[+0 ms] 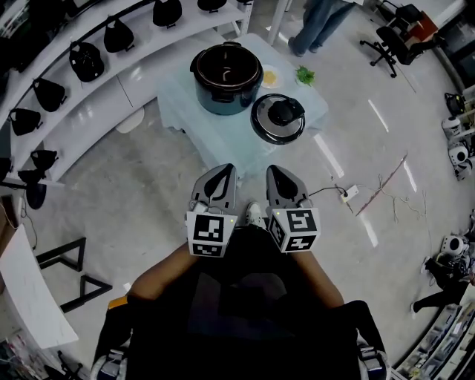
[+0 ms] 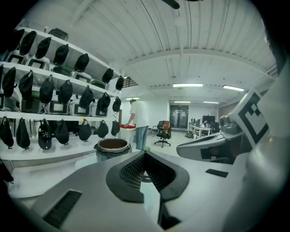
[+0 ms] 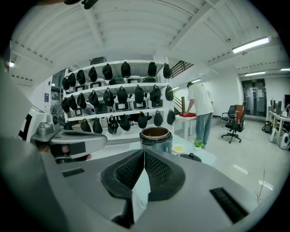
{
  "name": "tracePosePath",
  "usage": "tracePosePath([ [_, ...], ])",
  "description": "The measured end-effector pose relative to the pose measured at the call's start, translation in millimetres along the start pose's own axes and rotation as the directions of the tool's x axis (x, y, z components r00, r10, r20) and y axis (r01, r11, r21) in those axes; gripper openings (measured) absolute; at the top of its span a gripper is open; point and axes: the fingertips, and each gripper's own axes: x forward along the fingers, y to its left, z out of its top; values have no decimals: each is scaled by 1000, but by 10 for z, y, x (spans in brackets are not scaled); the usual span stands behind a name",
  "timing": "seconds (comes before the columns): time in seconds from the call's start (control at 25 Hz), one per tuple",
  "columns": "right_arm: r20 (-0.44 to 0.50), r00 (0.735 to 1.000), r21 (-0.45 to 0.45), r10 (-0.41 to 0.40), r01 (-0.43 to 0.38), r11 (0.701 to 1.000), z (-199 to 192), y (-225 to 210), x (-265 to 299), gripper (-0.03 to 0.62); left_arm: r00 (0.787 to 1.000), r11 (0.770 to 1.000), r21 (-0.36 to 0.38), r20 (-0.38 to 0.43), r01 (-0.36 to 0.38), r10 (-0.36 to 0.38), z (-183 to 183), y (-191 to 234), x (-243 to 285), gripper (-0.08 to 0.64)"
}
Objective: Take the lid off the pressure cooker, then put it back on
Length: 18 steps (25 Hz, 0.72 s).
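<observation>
The pressure cooker (image 1: 226,78) stands open on a small table (image 1: 178,111) covered with a pale blue cloth, ahead of me. Its black and silver lid (image 1: 278,117) lies flat on the cloth just right of the pot. Both grippers hang side by side over the floor, well short of the table. My left gripper (image 1: 222,171) is shut with nothing in it, and so is my right gripper (image 1: 274,171). The left gripper view shows the pot (image 2: 112,147) beyond the closed tips (image 2: 145,153). In the right gripper view the pot (image 3: 155,138) and lid (image 3: 189,157) lie past the closed tips (image 3: 144,152).
A small yellow plate (image 1: 270,77) and a green sprig (image 1: 304,75) sit behind the lid. Curved white shelves with black bags (image 1: 89,59) run along the left. A person (image 1: 319,22) stands beyond the table. A power strip and cables (image 1: 346,194) lie on the floor at right.
</observation>
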Motion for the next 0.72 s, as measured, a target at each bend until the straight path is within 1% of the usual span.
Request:
tracePosePath([
  [0.32,-16,999,-22,-38,38,999,-59,34,-32,21,1000,1000,-17,10,22,-22,-53,20,-68,6],
  [0.56,-21,999,-38,-25,24,999,-39,6,57,21,1000,1000,-17,1,-2,2,-46,99,21,6],
  [0.72,-29,1000,-35,1,-2,999,-20,-174,283,22,999,999,-25,-2,-47,47,-24,198,200,6],
])
